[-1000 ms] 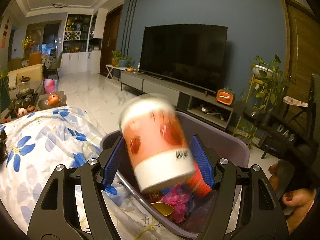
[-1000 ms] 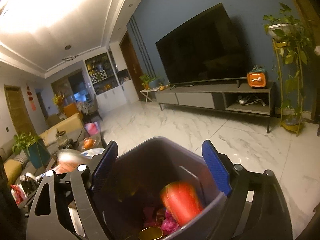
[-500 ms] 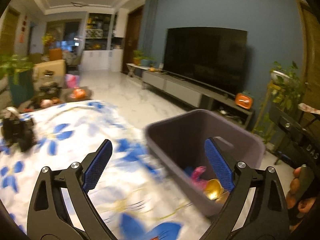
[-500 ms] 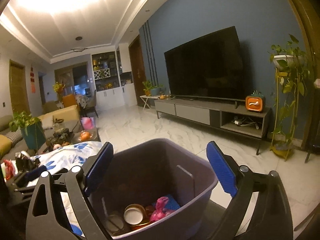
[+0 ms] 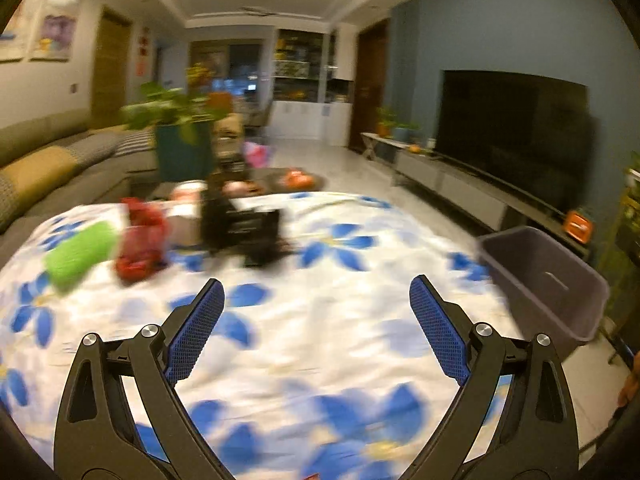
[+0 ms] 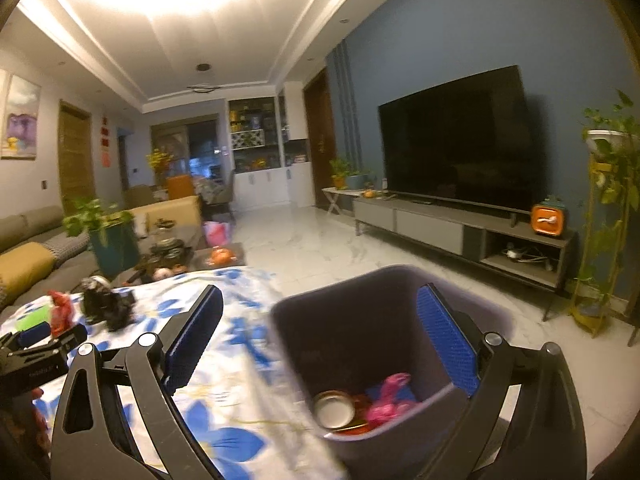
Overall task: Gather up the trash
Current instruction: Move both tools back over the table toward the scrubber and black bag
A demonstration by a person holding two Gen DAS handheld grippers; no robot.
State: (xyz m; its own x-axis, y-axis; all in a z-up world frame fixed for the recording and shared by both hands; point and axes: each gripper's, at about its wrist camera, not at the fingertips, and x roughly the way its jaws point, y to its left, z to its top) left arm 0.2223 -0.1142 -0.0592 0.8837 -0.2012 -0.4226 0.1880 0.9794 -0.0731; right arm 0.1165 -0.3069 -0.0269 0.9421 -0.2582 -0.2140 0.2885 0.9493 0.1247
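My left gripper (image 5: 316, 300) is open and empty above the table with the blue-flowered white cloth (image 5: 320, 352). Beyond it lie a green item (image 5: 80, 252), a red wrapper (image 5: 140, 240) and a black object (image 5: 244, 232), all blurred. The grey bin (image 5: 548, 284) stands at the table's right edge. My right gripper (image 6: 320, 312) is open and empty over the bin (image 6: 360, 320), which holds a can (image 6: 334, 408) and pink trash (image 6: 390, 400). The left gripper's body (image 6: 36, 356) shows at the left of the right wrist view.
A teal planter (image 5: 184, 152) and small items stand behind the table. A sofa (image 5: 36, 168) runs along the left. A TV (image 6: 456, 140) on a low cabinet (image 6: 460, 232) fills the right wall. A plant stand (image 6: 604, 220) is at the far right.
The left gripper let the red-and-white cup go into the bin, opened, and swung left over the table. The right gripper shifted slightly, and the bin now sits more to the right in its view.
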